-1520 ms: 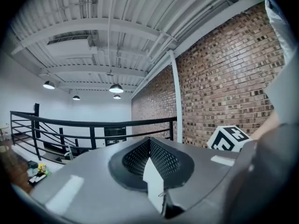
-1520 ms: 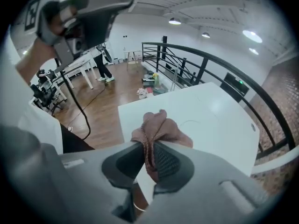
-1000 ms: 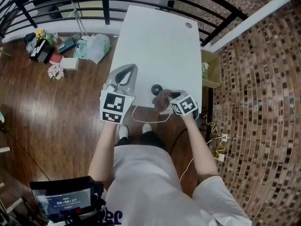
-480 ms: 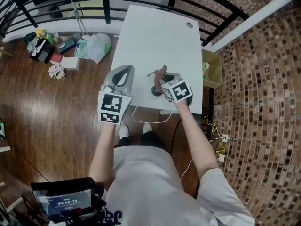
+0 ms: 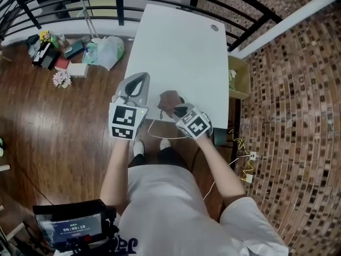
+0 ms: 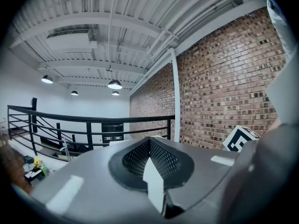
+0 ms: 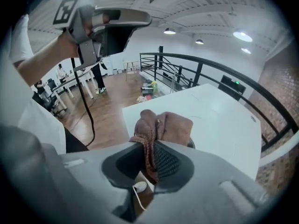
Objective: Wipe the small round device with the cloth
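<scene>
My R gripper [image 7: 149, 166] clamped on brown cloth [image 7: 166, 124]; round device [image 7: 190, 143] just beneath, by table [image 7: 219, 120] front edge. L gripper [image 6: 150, 164] closed, empty, farther.

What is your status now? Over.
Left gripper shut, empty, pointing up. Right gripper shut on brown cloth. Cloth covers small round device, only edge showing. White cable at near table edge.
</scene>
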`<state>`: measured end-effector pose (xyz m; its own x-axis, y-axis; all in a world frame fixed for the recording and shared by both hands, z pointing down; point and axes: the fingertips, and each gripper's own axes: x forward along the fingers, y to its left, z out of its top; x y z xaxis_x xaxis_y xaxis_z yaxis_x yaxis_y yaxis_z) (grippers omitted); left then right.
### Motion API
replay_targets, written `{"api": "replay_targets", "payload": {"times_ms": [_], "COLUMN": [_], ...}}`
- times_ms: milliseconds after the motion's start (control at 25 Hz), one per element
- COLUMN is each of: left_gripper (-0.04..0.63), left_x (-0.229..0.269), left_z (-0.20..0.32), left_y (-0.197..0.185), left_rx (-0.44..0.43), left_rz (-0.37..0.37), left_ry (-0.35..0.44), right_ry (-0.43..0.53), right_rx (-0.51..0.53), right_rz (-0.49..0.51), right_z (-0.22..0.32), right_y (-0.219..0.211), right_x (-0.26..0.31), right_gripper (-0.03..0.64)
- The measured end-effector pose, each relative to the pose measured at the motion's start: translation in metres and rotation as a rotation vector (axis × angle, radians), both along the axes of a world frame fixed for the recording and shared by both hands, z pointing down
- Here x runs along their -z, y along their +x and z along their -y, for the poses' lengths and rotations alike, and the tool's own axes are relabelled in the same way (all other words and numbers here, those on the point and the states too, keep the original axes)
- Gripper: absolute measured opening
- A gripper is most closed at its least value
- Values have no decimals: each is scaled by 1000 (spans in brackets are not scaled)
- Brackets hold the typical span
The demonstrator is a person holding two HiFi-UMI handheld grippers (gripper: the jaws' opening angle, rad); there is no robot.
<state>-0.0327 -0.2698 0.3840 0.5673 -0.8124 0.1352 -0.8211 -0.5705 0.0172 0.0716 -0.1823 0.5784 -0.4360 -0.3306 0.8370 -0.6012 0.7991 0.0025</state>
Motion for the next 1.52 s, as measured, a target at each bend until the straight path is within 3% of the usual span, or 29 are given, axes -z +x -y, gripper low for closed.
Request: {"api": "replay_targets", "payload": {"times_ms": [160, 320, 520, 600, 720, 880, 1160, 1320, 1520], "left_gripper": [17, 17, 17, 17, 17, 17, 17, 17, 17], "left_x": [-4, -7, -5, -6, -6, -4, -25, -34, -31], "left_z": [0, -6, -6, -6, -8, -16, -35, -53, -82], "left_y": [6, 10, 10, 9, 12, 14, 13, -6, 8], "left_rx": [-11, -23, -21, -21, -31, -45, -71, -66, -74], "left_rz": [-3, -6, -12, -12, -10, -12, -7, -19, 0], "left_ry": [-10, -17, -12, -12, -14, -12, -51, -85, -75], "right_ry": [-52, -31, 157, 232, 239, 217, 351, 303, 195], "right_rx": [-86, -206, -509, -557, -493, -348, -470, -461, -492], "right_rz": [26, 41, 151, 153, 147, 40, -18, -78, 18], "right_z": [-10, -15, 22, 47, 69, 49, -1, -21, -49], "right_y": [35, 63, 108, 119, 101, 55, 53, 41, 43], "right_x": [-8, -1, 58, 78, 78, 43, 11, -14, -34], "right_gripper": [35, 35, 35, 35, 35, 35, 35, 35, 35]}}
